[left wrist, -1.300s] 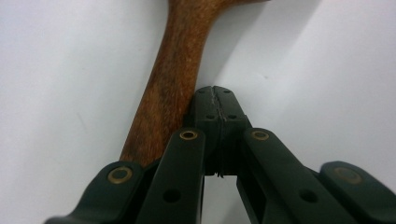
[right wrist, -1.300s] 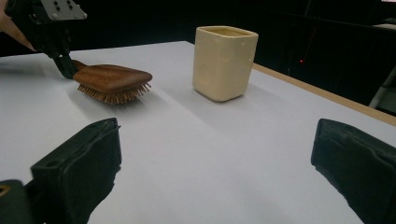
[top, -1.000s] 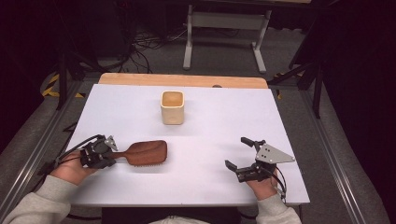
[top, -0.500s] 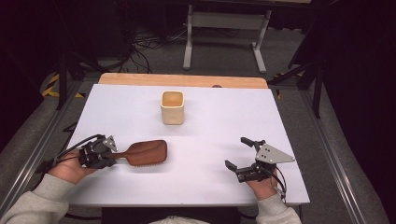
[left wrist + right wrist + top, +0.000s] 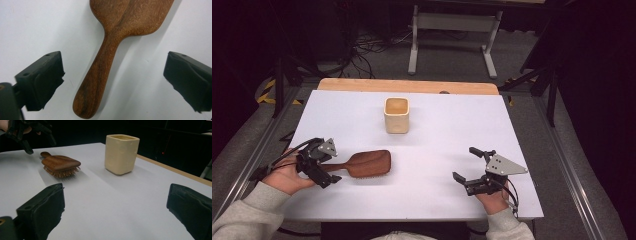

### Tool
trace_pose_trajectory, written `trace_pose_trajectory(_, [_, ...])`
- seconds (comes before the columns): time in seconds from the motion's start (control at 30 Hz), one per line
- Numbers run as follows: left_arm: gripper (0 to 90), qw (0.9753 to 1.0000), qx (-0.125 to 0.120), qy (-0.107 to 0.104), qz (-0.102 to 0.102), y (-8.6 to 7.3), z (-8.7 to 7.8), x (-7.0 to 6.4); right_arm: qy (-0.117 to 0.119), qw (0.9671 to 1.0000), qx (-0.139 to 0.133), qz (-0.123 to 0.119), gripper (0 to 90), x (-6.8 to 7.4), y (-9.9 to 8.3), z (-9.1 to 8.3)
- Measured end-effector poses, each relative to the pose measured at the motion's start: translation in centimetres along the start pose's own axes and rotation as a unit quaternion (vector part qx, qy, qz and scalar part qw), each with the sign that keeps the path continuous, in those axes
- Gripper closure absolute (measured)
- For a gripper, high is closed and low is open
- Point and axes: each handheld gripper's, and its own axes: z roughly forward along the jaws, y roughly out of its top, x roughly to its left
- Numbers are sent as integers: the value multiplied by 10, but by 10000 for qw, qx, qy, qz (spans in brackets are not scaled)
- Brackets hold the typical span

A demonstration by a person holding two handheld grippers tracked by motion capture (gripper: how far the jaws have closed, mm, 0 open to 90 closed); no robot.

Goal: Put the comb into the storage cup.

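A dark wooden hairbrush [image 5: 364, 163] lies bristles down on the white table [image 5: 522, 130], left of centre, with its handle [image 5: 97, 75] pointing toward my left gripper [image 5: 330, 165]. That gripper is open; its jaws straddle the handle's end without touching it, as the left gripper view [image 5: 113, 72] shows. A cream square cup [image 5: 396, 115] stands upright farther back, near the middle. My right gripper [image 5: 464, 163] rests open near the front right, holding nothing. In the right gripper view [image 5: 115, 205] the hairbrush [image 5: 60, 163] and the cup [image 5: 121, 153] lie ahead, with the left gripper [image 5: 27, 135] beyond the brush.
A bare wooden strip [image 5: 407, 86] runs along the table's far edge. Beyond it stand a metal stand [image 5: 452, 22] and floor cables [image 5: 367, 45]. Rails [image 5: 562, 150] flank both sides. Open white surface separates the brush, the cup and my right gripper.
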Motion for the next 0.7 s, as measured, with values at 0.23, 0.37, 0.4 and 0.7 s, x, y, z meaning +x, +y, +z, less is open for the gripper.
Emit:
trace_pose_trajectory(0.23, [2, 9997, -108, -161, 118, 3, 2, 4, -6, 10000, 23, 25, 21, 0, 0, 0])
trace_pose_trajectory(0.37, [3, 9996, -39, -130, 239, 4, 6, 5, 15, 10000, 10, 22, 21, 0, -1, 0])
trace_pose_trajectory(0.4, [5, 9997, -16, -112, 229, 5, 7, 5, 19, 10000, 14, 24, 21, 0, -1, 0])
trace_pose_trajectory(0.7, [8, 9993, 131, -178, 307, 9, 18, 8, 36, 10000, 0, 13, 21, 0, -1, 0])
